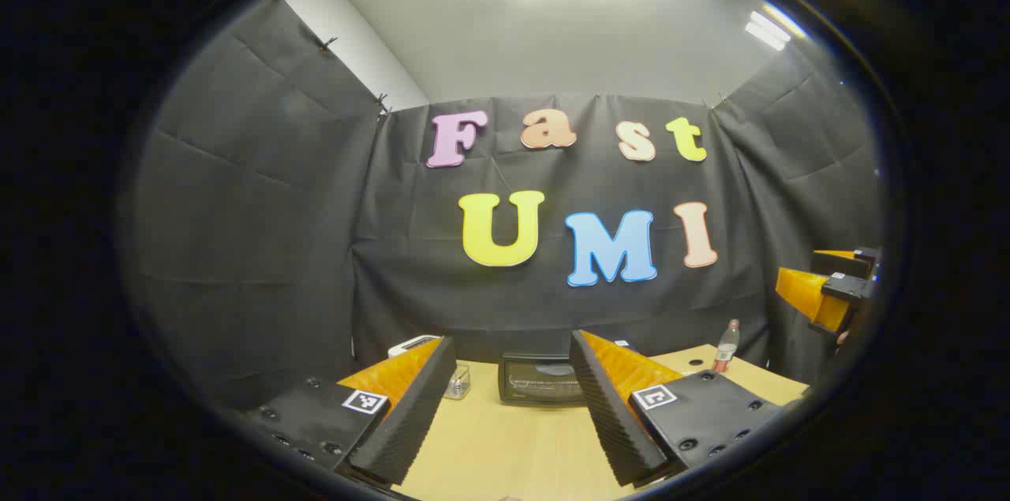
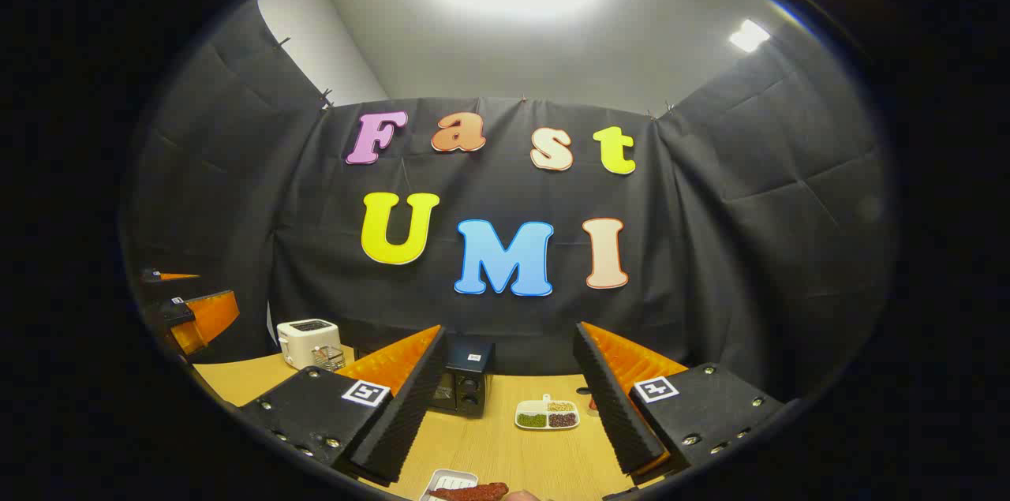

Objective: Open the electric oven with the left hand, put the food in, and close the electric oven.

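Left gripper (image 1: 513, 375): we held its fingers wide apart, gripping nothing, above the wooden table (image 1: 505, 446). Electric oven (image 1: 541, 379): it stood on the table directly ahead, framed between the two fingers, its door closed. Glass jar (image 1: 458, 381): just beside the left finger's tip. Bottle (image 1: 726, 346): upright, beyond the right finger. Right gripper (image 1: 828, 288): at the far right edge of the left gripper view; we could not tell its spread from there.

Right gripper (image 2: 509, 367): its fingers spread wide, empty. Electric oven (image 2: 465, 379): just behind the left finger. Divided dish (image 2: 547, 414): between the fingers, well ahead. Food (image 2: 469, 491): reddish piece on a small white tray (image 2: 448, 480), low between the fingers. Toaster (image 2: 309, 342): white, beyond the left finger.
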A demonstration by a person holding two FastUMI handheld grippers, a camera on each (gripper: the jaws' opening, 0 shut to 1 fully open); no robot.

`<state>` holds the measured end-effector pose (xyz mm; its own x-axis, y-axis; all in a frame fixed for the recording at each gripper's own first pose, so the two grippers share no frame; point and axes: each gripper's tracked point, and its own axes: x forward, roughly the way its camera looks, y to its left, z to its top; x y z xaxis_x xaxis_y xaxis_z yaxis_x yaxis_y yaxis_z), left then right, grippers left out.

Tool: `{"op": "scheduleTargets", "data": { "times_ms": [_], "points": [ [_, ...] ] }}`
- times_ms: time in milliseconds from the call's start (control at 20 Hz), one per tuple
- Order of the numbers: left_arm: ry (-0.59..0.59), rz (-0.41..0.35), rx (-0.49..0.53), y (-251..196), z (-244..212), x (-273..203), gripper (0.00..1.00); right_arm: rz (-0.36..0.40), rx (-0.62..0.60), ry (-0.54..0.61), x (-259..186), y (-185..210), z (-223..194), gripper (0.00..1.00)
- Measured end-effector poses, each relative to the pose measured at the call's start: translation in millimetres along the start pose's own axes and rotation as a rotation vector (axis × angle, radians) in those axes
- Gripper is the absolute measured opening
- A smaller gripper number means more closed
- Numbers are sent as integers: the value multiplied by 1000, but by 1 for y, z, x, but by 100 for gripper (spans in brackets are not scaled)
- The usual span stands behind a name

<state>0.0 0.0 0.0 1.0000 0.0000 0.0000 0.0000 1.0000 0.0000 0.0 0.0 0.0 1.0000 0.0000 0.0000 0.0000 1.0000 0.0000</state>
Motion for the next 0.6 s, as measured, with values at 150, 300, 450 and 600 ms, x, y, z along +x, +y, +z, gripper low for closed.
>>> {"op": "scheduleTargets", "data": {
  "times_ms": [150,300,450,600],
  "points": [
    [4,-3,-5,0,0,3,96,-13,-7,-7,-2,-2,1,97],
    [8,-9,1,-2,-3,8,96,-5,-12,-6,-4,-1,-2,96],
    [11,-22,13,-11,-5,12,100,-17,-6,8,-1,-11,-8,97],
    [15,-32,14,-23,-5,16,96,-26,13,21,-2,-21,-14,97]
  ]
}}
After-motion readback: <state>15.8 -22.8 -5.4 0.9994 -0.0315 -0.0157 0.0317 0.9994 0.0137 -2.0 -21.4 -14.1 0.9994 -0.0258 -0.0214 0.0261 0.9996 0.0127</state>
